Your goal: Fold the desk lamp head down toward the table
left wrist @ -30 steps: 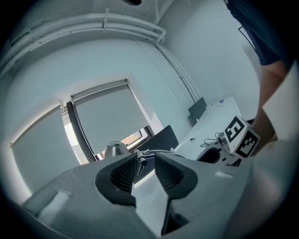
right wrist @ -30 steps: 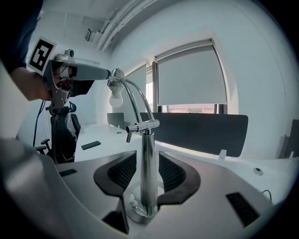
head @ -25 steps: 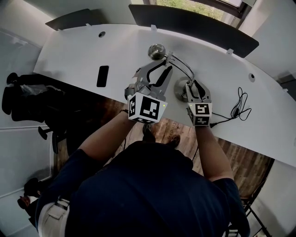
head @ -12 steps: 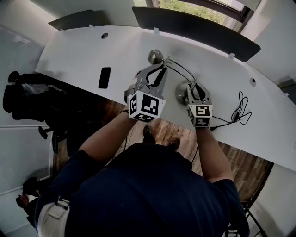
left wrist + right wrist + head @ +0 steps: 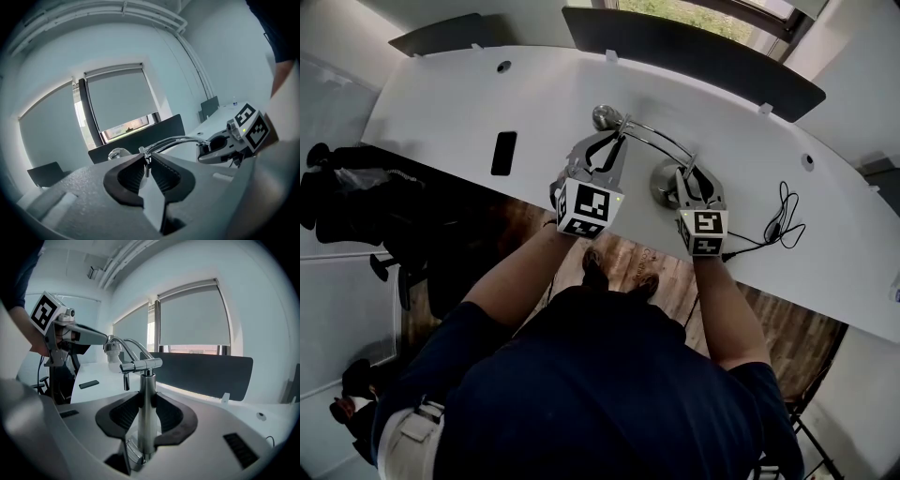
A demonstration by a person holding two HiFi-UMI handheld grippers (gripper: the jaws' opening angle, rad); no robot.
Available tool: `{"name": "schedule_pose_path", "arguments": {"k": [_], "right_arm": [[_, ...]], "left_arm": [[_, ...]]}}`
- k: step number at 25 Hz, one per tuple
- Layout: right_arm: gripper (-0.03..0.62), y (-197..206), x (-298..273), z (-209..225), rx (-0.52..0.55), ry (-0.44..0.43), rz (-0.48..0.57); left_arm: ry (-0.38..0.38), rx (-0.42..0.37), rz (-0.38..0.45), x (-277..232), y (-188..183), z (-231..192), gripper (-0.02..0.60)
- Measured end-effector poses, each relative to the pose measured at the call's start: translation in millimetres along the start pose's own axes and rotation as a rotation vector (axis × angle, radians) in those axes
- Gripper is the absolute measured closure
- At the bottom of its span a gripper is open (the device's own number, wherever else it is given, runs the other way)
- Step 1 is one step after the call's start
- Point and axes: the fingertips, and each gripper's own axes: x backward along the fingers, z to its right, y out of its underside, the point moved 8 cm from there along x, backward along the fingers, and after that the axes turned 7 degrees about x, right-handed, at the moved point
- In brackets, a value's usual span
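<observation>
The chrome desk lamp stands on the white table (image 5: 450,103) on a round base (image 5: 661,185). Its upright post (image 5: 147,404) sits between the pads of my right gripper (image 5: 690,175), (image 5: 147,401), which is shut on it. Two thin curved arms (image 5: 656,141), (image 5: 176,140) run left from the post's top to the small lamp head (image 5: 601,116), (image 5: 119,153), (image 5: 112,355). My left gripper (image 5: 616,142), (image 5: 146,161) is shut on the arm at a small joint close to the head.
A black phone (image 5: 502,153), (image 5: 88,384) lies on the table at the left. A coiled black cable (image 5: 783,221) lies right of the lamp. Dark partition panels (image 5: 694,52) line the far edge. The table's near edge runs just under both hands.
My left gripper has sunk and rolled a little with the lamp arm in it, and the lamp head now hangs lower, nearer the table. The right gripper has stayed on the post.
</observation>
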Motion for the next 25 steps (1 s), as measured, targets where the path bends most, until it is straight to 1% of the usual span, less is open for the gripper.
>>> {"name": "schedule_pose_path", "arguments": {"k": [5, 9, 14, 19, 25], "right_arm": [[0.473, 0.4, -1.6, 0.0, 0.009, 0.002, -0.005], [0.471, -0.2, -1.6, -0.6, 0.014, 0.001, -0.013], [0.471, -0.9, -1.6, -0.8, 0.032, -0.001, -0.025], [0.471, -0.9, -2.7, -1.6, 0.045, -0.004, -0.044], [0.471, -1.2, -2.6, -2.0, 0.058, 0.000, -0.053]], "left_arm": [[0.004, 0.061, -0.045, -10.0, 22.8, -1.0, 0.532], [0.020, 0.086, -0.091, -18.8, 40.3, 2.3, 0.532], [0.051, 0.064, -0.160, -32.5, 63.7, 10.6, 0.532], [0.066, 0.055, -0.187, -41.6, 80.2, 18.4, 0.532], [0.118, 0.053, -0.224, -54.3, 98.7, 34.3, 0.532]]}}
